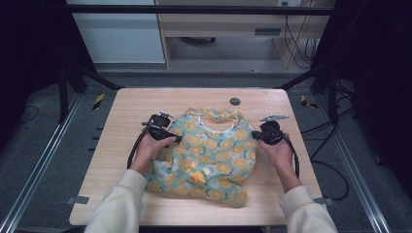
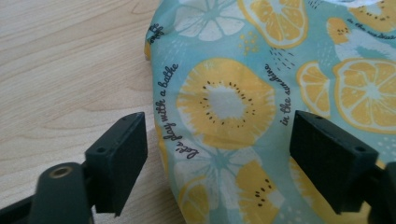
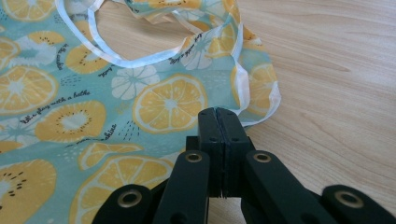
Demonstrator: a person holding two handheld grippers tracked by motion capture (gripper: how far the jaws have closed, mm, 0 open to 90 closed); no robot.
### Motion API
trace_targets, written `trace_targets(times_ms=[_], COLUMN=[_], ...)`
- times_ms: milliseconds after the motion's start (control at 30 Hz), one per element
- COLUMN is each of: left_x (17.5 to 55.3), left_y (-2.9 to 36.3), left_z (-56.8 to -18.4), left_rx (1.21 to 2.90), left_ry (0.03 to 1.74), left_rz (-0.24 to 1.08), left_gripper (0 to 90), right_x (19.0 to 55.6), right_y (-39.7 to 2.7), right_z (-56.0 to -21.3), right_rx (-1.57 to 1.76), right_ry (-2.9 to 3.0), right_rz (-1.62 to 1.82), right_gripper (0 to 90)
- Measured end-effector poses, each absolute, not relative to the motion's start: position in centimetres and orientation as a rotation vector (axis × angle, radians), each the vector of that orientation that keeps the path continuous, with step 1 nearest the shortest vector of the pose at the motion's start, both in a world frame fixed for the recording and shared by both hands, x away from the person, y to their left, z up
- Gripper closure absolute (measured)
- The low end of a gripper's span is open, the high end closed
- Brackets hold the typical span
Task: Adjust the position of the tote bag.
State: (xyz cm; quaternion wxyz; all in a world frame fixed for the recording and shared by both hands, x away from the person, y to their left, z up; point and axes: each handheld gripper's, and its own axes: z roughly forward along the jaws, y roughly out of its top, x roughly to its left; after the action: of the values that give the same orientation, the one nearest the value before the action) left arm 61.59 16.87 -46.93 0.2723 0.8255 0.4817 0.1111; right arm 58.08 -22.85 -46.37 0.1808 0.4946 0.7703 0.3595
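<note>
A teal cloth garment (image 1: 209, 155) printed with orange and kiwi slices lies flat on the wooden table (image 1: 141, 102), its white-trimmed neck opening (image 1: 214, 124) at the far side. My left gripper (image 1: 171, 137) is low at the garment's left edge, open. In the left gripper view its jaws straddle the printed fabric (image 2: 224, 102) without touching it, one over bare wood and one over cloth; left gripper (image 2: 219, 128). My right gripper (image 1: 254, 135) is at the right edge. In the right gripper view the right gripper (image 3: 219, 114) is shut on the puckered hem of the garment (image 3: 140, 107).
A dark round cap (image 1: 235, 101) is set in the tabletop beyond the garment. Bare wood borders the cloth on all sides. Black frame rails and cables run along the floor left and right of the table.
</note>
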Motion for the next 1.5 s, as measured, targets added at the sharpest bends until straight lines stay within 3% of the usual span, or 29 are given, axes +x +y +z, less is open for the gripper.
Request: trace_targets(times_ms=[267, 333, 533, 733, 933, 1133, 1500], left_x=[61.4, 61.3, 61.0, 60.8, 59.8, 58.5, 56.4], left_y=[16.6, 16.6, 16.5, 16.6, 16.8, 17.2, 18.6], left_z=[-47.4, -47.4, -47.4, -47.1, -45.5, -42.9, -39.7], left_rx=[2.263, 2.263, 2.279, 2.273, 2.247, 2.148, 2.027], left_ry=[1.29, 1.284, 1.225, 1.197, 1.133, 1.076, 1.013], left_rz=[0.295, 0.305, 0.29, 0.318, 0.447, 0.552, 0.616], left_gripper=[45.2, 61.8, 86.3, 90.0, 90.0, 90.0, 90.0], right_x=[58.1, 58.1, 57.9, 57.8, 57.3, 55.9, 53.5], right_y=[-22.8, -22.8, -22.7, -22.9, -23.2, -23.8, -23.8], right_z=[-46.4, -46.3, -46.2, -45.8, -45.1, -42.9, -38.9], right_rx=[1.4, 1.395, 1.392, 1.384, 1.358, 1.285, 1.177], right_ry=[2.166, 2.165, 2.162, 2.154, 2.138, 2.082, 1.999], right_rz=[1.016, 1.022, 1.023, 1.034, 1.07, 1.14, 1.266], right_gripper=[89.9, 89.9, 90.0, 90.0, 90.0, 90.0, 90.0])
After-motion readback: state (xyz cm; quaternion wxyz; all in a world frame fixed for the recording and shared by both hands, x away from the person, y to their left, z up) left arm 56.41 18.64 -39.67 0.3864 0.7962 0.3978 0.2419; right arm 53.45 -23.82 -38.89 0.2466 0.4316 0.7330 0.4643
